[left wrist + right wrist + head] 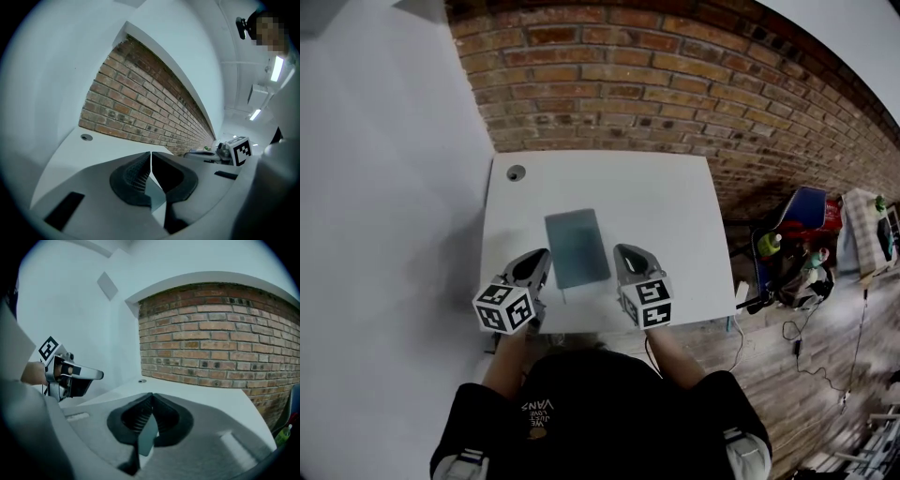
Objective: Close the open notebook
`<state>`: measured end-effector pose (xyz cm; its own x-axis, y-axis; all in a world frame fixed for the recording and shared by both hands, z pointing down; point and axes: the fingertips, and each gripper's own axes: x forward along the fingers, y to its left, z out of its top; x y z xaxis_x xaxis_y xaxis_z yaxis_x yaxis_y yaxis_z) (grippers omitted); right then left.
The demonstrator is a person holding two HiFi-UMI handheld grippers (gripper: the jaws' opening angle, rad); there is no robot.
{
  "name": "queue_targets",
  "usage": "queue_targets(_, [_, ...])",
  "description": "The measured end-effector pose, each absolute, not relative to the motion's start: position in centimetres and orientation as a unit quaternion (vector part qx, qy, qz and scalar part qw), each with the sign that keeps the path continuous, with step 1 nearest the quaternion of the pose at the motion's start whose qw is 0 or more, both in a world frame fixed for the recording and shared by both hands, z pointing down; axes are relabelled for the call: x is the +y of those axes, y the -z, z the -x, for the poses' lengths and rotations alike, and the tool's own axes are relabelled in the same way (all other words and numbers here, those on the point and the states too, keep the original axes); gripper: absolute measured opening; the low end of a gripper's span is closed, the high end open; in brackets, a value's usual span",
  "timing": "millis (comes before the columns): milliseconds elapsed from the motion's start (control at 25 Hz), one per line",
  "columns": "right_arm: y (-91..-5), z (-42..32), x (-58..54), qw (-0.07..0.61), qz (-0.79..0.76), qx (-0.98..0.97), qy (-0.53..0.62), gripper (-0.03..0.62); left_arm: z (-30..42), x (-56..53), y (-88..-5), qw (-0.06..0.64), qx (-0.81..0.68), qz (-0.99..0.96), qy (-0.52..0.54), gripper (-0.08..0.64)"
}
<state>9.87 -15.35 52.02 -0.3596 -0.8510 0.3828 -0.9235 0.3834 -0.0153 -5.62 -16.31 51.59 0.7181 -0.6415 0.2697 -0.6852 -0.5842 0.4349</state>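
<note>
Notebook point(577, 247) lies shut and flat in the middle of the white surface point(675, 206), dark teal cover up, long side running away from me. My left tongs point(538, 257) are held just left of its near corner, my right tongs point(627, 253) just right of it, and neither touches it. Left tongs point(151, 154) have their tips together and hold nothing. Right tongs point(151, 395) are also closed and empty. A brick wall point(675, 84) runs behind the surface.
</note>
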Motion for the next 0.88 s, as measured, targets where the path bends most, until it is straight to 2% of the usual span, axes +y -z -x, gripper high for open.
queue_targets(400, [-49.1,-9.5,-14.1,0.123,-0.519,-0.842,-0.084,-0.003,7.0,-14.1,-51.4,0.254,-0.424,-0.869,-0.029,0.011])
queue_targets(880, [-49.6,-9.9,-11.8,0.115,-0.479,-0.866,-0.09,-0.003,7.4,-10.8,-51.9,0.244,-0.482,-0.841,-0.027,0.008])
